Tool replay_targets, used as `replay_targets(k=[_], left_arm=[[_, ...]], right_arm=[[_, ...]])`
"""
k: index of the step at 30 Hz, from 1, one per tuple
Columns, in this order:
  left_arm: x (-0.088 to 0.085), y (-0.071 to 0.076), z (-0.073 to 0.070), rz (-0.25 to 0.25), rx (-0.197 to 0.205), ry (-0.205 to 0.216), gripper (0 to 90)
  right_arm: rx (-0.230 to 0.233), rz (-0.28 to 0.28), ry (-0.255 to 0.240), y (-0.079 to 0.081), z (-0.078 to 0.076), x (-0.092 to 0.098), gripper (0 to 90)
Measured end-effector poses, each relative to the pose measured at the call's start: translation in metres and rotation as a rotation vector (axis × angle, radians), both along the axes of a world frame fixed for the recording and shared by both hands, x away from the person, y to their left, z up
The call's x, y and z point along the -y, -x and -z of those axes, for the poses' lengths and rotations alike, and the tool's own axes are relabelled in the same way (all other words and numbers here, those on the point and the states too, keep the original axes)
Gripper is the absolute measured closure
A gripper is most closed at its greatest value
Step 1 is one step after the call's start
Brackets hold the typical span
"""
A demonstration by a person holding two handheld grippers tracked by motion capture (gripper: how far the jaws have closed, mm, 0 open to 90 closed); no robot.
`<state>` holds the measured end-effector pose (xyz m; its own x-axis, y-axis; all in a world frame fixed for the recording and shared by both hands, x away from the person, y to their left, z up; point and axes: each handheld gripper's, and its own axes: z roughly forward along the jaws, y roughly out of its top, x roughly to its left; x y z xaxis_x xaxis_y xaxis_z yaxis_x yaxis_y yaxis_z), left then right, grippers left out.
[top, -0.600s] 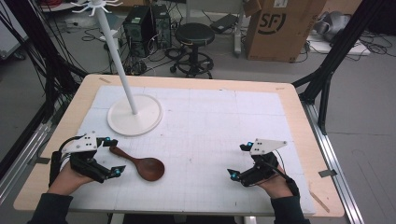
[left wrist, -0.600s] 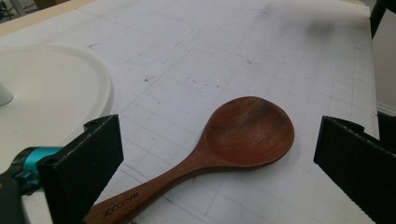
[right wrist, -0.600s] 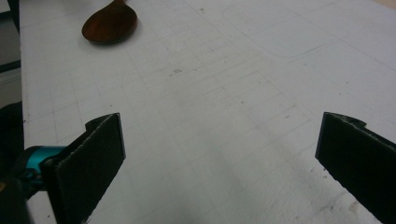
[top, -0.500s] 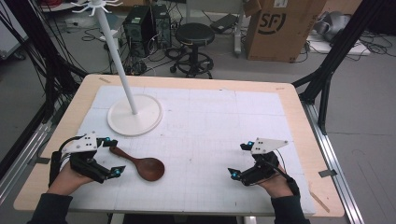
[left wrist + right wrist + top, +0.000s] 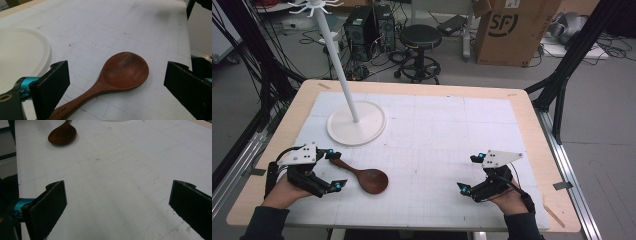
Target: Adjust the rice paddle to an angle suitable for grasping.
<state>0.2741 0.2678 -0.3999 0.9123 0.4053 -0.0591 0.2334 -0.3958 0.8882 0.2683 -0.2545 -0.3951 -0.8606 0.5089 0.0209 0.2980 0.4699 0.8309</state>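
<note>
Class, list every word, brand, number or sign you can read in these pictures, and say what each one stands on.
"SF" on the cardboard box on the floor beyond the table, in the high view.
"MAJCOO", the last letters uncertain, on the handle of the wooden spoon, where it meets the picture's lower edge in the left gripper view.
Nothing else is readable.

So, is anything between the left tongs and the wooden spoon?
Nothing visible. The left tongs stand open around the handle of the wooden spoon, which lies flat on the white mat, with no pad pressing on it.
</note>
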Motion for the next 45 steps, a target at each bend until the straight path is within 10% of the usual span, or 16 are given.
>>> replay_targets(k=[23,45], left_arm=[[0.035,0.001,-0.014,0.233,0.015,-0.400,46.3],[0.058,-0.003,-0.008,0.435,-0.028,-0.566,87.9]], right_arm=[[-0.007,0.006,-0.005,-0.001,0.001,-0.001,0.2],[-0.009,0.009,-0.012,0.000,0.001,0.002,0.2]])
